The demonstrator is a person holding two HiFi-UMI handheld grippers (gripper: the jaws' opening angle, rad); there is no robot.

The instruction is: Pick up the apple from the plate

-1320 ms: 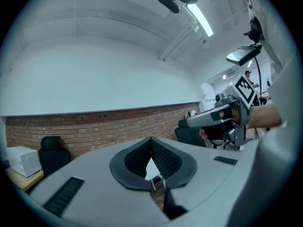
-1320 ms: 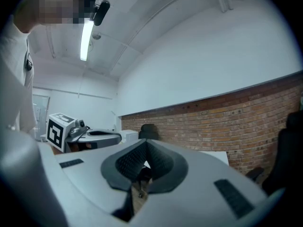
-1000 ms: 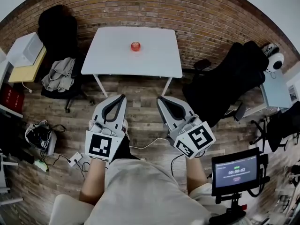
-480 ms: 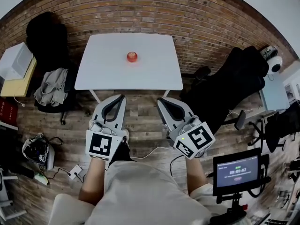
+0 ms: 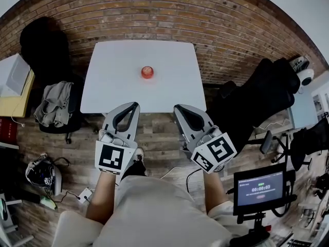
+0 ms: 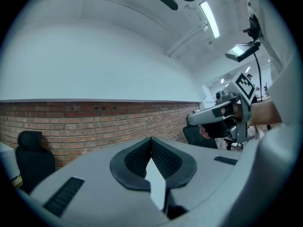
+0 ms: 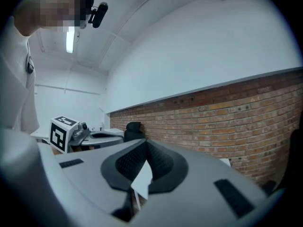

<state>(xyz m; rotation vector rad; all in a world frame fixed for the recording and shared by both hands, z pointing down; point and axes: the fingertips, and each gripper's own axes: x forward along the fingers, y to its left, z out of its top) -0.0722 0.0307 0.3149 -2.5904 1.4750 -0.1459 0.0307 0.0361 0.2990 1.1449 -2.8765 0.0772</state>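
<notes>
1. The left gripper (image 6: 151, 140) is holding its jaws fully closed, the ribbed black pads meeting at the tips, and it is gripping nothing.
2. The right gripper (image 7: 144, 144) is likewise keeping its jaws pressed together at the tips, with nothing caught between them.
3. Both grippers are pointing level toward the brick wall (image 5: 154, 14), side by side and slightly apart. Each is sitting in one of the person's hands above the wooden floor (image 5: 159, 133), and their tips are reaching just over the near edge of the white table (image 5: 113, 86).
4. The apple (image 5: 147, 72) is resting near the middle of the table, well apart from both grippers and roughly in line with the gap between them. Neither gripper is touching it. From the head view it is too small to tell whether a plate is lying under it.
5. A chair draped with grey clothing (image 5: 51, 99) is standing left of the table, and a black office chair (image 5: 257, 96) is standing to its right.
6. A small screen on a stand (image 5: 258, 187) is glowing near the person's right side.
</notes>
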